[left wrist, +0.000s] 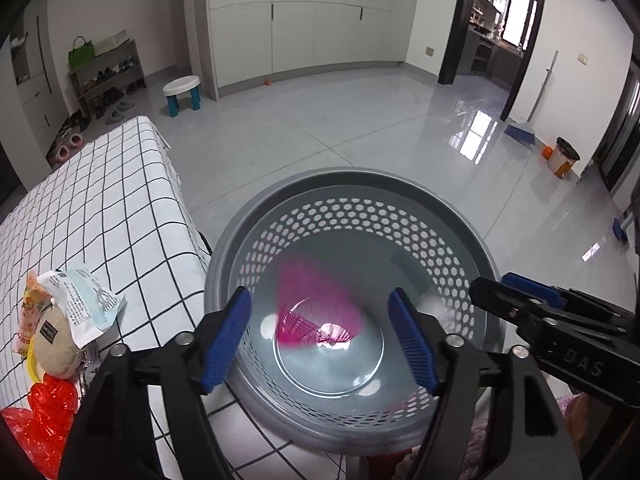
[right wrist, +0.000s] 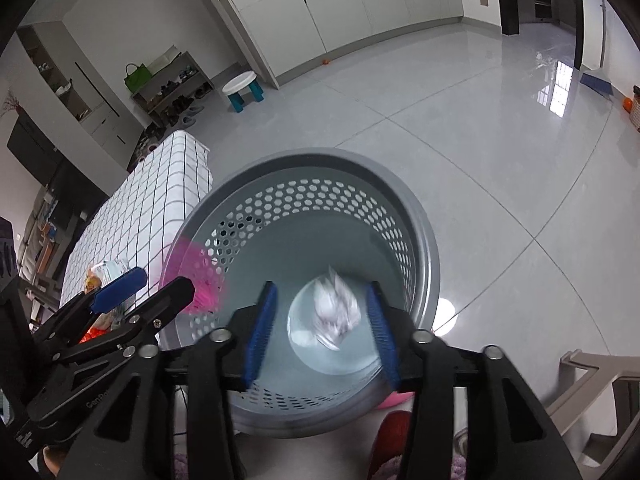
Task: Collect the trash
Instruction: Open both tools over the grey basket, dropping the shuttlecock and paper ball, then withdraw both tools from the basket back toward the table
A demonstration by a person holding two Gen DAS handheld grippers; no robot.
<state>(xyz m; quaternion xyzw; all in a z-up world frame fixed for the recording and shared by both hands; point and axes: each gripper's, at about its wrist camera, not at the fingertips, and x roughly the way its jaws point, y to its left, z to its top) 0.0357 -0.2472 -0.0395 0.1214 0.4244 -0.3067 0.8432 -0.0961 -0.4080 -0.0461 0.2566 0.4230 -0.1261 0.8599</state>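
Both grippers are hanging over the grey basket, letting trash drop in.

The perforated basket [left wrist: 352, 200] is standing beside the checked table [left wrist: 100, 208] at left of frame, so trash is falling straight in; the left gripper [left wrist: 334, 340] is standing wide open with a blurred pink piece [left wrist: 312, 312] below its pads, apparently loose; the right gripper [right wrist: 322, 330] is standing partly open, a crumpled white wad [right wrist: 336, 312] between but seemingly clear of the pads; more wrappers [left wrist: 80, 300] are waiting at lower left on the table.
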